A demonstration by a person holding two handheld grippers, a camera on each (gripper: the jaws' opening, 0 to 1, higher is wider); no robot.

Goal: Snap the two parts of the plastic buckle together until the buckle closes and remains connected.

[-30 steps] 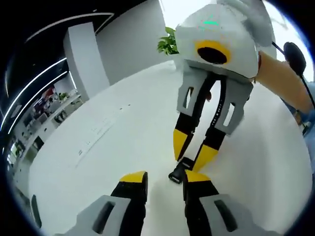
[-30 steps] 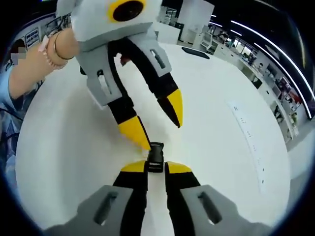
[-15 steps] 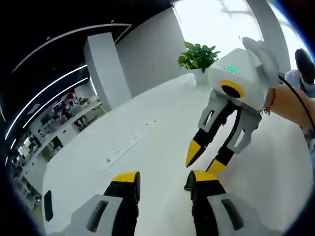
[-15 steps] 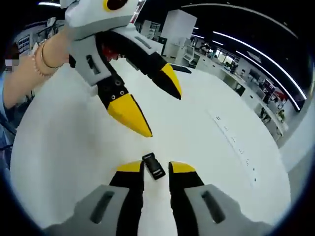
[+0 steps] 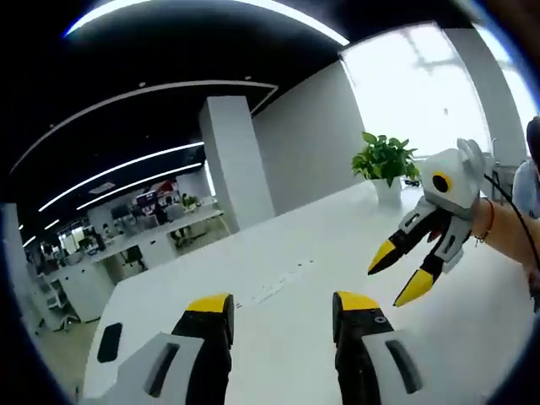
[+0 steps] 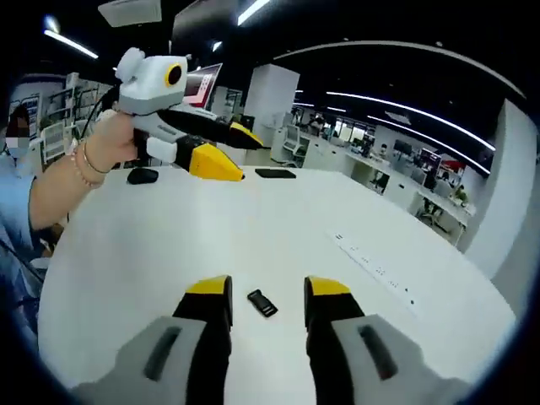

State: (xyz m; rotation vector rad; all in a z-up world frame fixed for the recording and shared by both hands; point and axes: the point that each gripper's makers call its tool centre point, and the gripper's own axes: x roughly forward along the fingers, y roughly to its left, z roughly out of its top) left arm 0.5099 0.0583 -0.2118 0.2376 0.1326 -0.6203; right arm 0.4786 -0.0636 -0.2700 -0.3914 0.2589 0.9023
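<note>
You have lifted both grippers up and away from the table since a second ago, and the buckle now lies by itself.

In the left gripper view, your left gripper [image 5: 283, 308] has risen from close over the buckle and points out across the white table [image 5: 278, 337] toward the office, jaws wide apart and empty. The right gripper [image 5: 403, 270] has shrunk to a small shape at the right, held up in your hand [image 5: 506, 236] above the table, its jaws parted and holding nothing. A potted plant [image 5: 386, 164] stands behind it.

In the right gripper view, the buckle [image 6: 261, 302] lies flat on the table between the two yellow tips of your right gripper [image 6: 268, 291], touched by neither. It looks like one short black piece, so I judge the two parts joined, though it is too small to be sure. The left gripper [image 6: 221, 153] is held high at upper left, roughly level, well apart from the buckle.
</note>
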